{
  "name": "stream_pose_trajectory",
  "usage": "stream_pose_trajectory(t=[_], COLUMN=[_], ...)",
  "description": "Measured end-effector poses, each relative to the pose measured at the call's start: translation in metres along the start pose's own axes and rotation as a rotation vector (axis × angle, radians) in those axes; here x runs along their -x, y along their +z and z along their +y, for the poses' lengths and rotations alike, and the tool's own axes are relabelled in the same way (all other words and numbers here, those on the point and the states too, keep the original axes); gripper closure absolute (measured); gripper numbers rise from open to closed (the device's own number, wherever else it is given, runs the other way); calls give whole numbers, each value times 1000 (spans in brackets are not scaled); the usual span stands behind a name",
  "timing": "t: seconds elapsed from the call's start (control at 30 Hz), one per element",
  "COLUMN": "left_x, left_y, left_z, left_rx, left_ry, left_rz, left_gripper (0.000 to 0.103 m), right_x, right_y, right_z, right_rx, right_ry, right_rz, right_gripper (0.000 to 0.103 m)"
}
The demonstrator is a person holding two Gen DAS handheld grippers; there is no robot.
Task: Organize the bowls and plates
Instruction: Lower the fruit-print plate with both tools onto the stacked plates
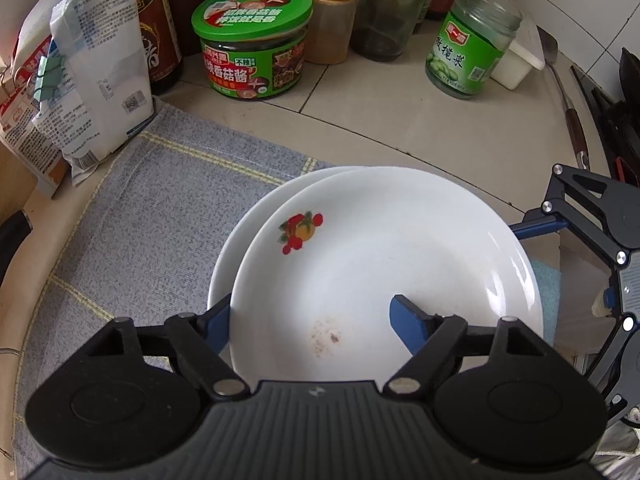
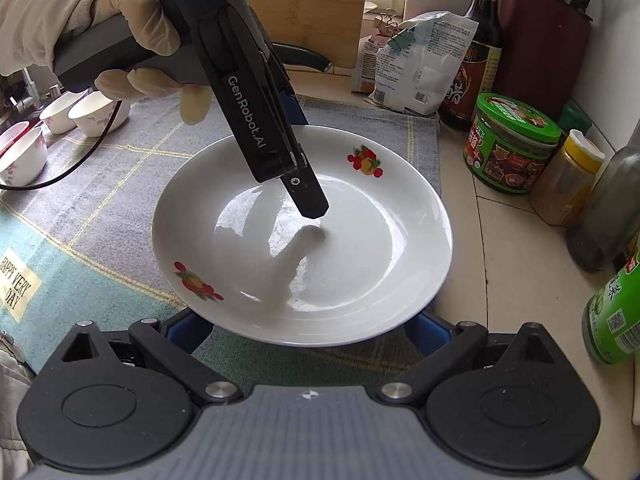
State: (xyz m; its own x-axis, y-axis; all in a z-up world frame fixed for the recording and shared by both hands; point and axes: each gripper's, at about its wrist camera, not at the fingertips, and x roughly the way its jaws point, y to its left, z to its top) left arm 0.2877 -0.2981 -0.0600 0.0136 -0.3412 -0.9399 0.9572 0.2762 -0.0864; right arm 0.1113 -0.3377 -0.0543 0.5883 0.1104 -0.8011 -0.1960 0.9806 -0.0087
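Note:
A white plate (image 1: 384,264) with a fruit print lies on a second white plate (image 1: 240,240), offset to its right, on a grey-blue checked cloth (image 1: 152,208). My left gripper (image 1: 312,316) is open across the top plate's near edge, one finger inside the plate and one outside the left rim. In the right wrist view the plate (image 2: 360,264) fills the middle and the left gripper's finger (image 2: 308,196) hangs over its centre. My right gripper (image 2: 308,332) is open, its fingers hidden under the plate's near rim. Three small white bowls (image 2: 96,114) stand at the far left.
Jars and bottles crowd the back of the counter: a green-lidded sauce jar (image 1: 252,40), a yellow-capped spice jar (image 1: 332,16), a green-labelled glass jar (image 1: 468,44). Paper packets (image 1: 96,68) lean at the left. A spatula (image 1: 568,96) and a dark stove lie at the right.

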Motion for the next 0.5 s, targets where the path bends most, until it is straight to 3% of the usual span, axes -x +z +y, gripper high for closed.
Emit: stream_pose_trajectory(t=[0.5], left_x=[4], left_y=[1], left_z=[6], left_rx=[36], left_ry=[-9], left_rz=[17], left_gripper=[22], right_x=[-6], right_y=[-1], right_z=[-5], right_rx=[8], right_ry=[5], right_rz=[-7], right_gripper=[0])
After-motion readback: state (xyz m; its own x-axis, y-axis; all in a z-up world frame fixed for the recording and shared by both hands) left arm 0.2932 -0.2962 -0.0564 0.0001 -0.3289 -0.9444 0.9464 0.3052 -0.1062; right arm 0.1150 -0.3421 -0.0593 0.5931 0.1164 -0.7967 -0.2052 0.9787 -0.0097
